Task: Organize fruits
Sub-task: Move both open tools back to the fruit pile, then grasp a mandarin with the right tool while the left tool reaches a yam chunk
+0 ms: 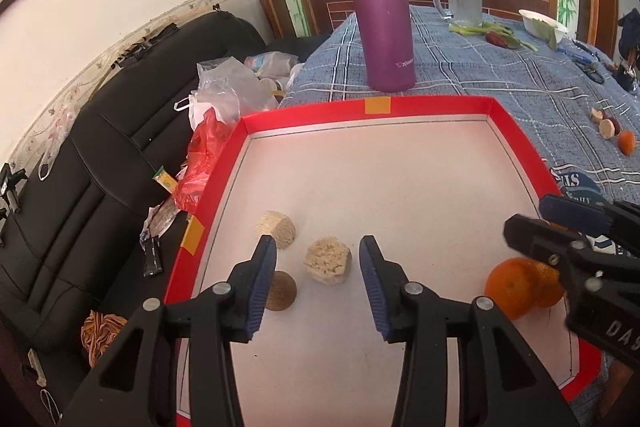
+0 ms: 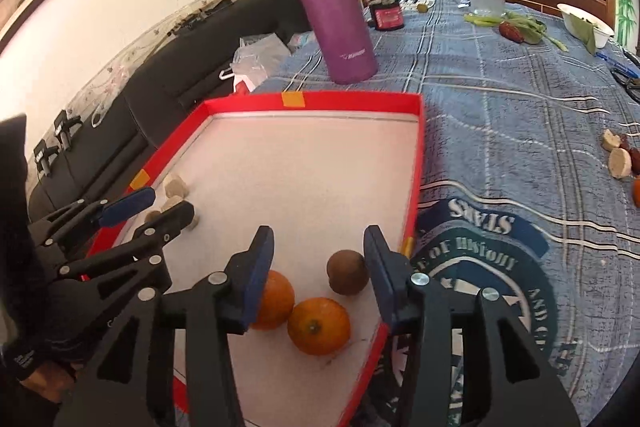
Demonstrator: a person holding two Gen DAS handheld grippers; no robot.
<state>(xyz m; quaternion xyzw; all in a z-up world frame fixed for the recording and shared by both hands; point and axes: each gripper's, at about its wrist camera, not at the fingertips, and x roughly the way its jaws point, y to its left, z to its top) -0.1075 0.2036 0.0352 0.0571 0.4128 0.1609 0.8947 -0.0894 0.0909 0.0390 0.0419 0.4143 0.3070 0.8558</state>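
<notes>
1. Blue plaid tablecloth (image 2: pixel 500 131) under red-rimmed tray (image 2: pixel 352 101); purple flask (image 2: pixel 332 11) upper centre.
2. Left gripper (image 1: pixel 318 283) spread wide over beige cakes (image 1: pixel 328 261), lower centre.
3. Right gripper (image 2: pixel 318 267) apart above oranges (image 2: pixel 319 325) and brown fruit (image 2: pixel 347 271), bottom centre.

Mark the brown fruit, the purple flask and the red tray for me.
brown fruit (image 2: pixel 347 277): right wrist view, middle of its rounded side.
purple flask (image 2: pixel 335 15): right wrist view, middle of its body.
red tray (image 1: pixel 440 105): left wrist view, far rim wall.
</notes>
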